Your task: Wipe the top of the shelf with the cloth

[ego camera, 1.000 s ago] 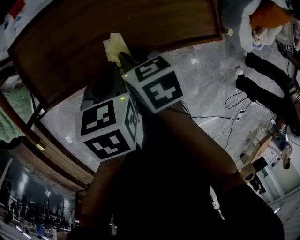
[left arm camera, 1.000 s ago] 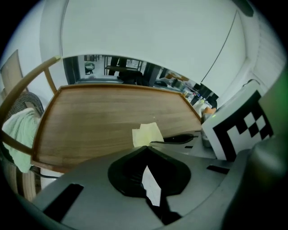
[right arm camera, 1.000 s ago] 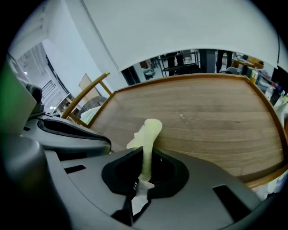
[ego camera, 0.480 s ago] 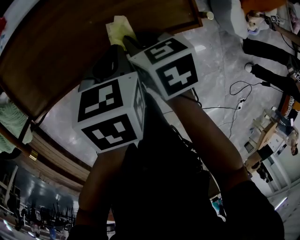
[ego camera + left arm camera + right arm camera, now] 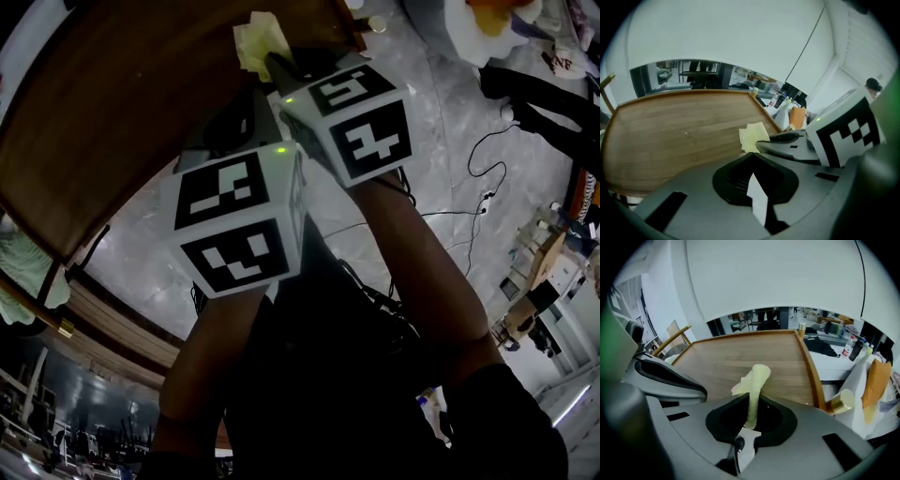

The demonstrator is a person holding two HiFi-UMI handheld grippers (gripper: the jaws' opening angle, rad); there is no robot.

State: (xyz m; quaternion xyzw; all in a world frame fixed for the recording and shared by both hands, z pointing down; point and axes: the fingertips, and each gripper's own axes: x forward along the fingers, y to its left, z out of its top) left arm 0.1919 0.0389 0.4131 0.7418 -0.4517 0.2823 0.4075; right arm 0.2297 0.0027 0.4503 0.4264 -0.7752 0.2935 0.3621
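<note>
The shelf top (image 5: pixel 131 103) is a brown wooden board with a raised rim. A pale yellow cloth (image 5: pixel 258 37) lies crumpled on it near the right end. My right gripper (image 5: pixel 274 64) is shut on the cloth. In the right gripper view the cloth (image 5: pixel 753 385) stands up out of the closed jaws of the right gripper (image 5: pixel 751 405) over the board (image 5: pixel 740 355). My left gripper (image 5: pixel 230 127) hangs just left of it, shut with nothing held. In the left gripper view my left gripper (image 5: pixel 751 157) is over the near rim, with the cloth (image 5: pixel 752 137) and board (image 5: pixel 679 131) beyond.
A brass knob (image 5: pixel 841 401) caps the shelf's right corner post (image 5: pixel 377 23). Beside it stands a white and orange bag (image 5: pixel 874 380). Below lie a marble floor with cables (image 5: pixel 469 202), a person's dark legs (image 5: pixel 539 94), lower wooden rails (image 5: pixel 103 319) and a green fabric (image 5: pixel 19 272).
Both grippers have moved together along the shelf top toward its right corner, carrying the cloth with them. The marker cubes now look larger in the head view.
</note>
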